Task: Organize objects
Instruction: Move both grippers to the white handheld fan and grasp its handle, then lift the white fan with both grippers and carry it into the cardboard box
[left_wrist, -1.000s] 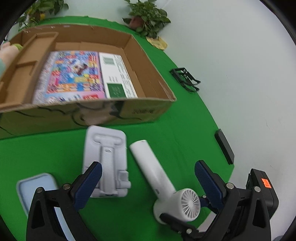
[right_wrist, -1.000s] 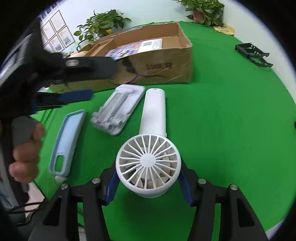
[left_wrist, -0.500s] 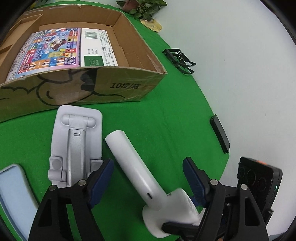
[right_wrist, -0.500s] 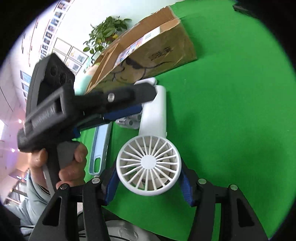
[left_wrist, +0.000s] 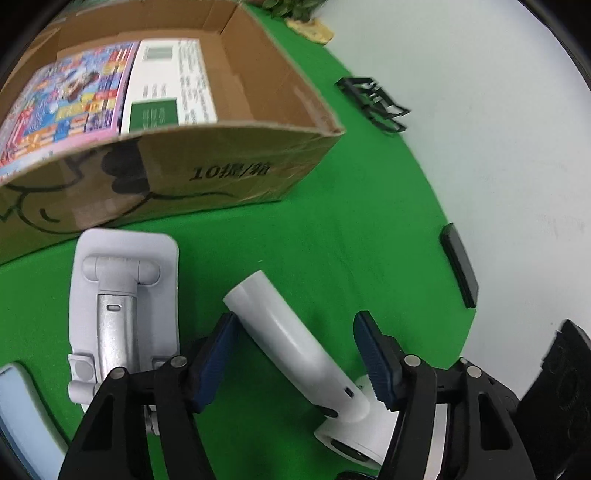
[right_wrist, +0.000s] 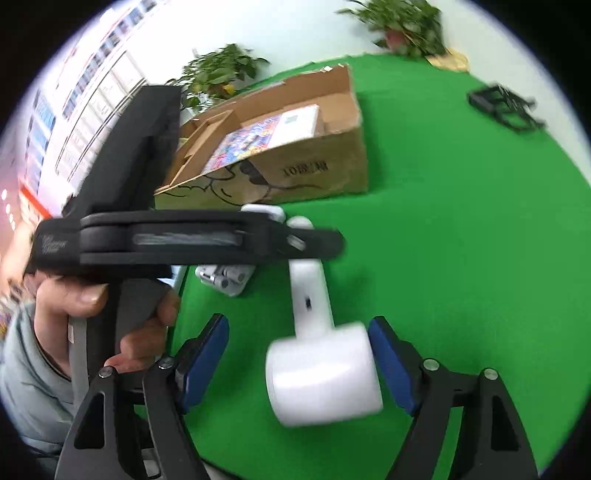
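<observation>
A: What's hidden? Fan head (right_wrist: 323, 373) is blurred, grille unreadable; left view cuts it off behind the fingers.

B: Poses? Left gripper (left_wrist: 295, 354) angled down, jaws closing around the handle (left_wrist: 284, 332), not yet pressing. Right gripper (right_wrist: 297, 363) opening, released, head between the pads.

A: Surroundings? Fan on green table (left_wrist: 332, 251), phone stand (left_wrist: 122, 314) beside it, cardboard box (left_wrist: 229, 173) behind.

White handheld fan (left_wrist: 295, 343) on green cloth

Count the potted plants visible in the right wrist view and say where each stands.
2. One plant stands behind the cardboard box, off its far left corner; the other plant stands at the far edge of the green cloth, top right. The black tool may hide more.
</observation>
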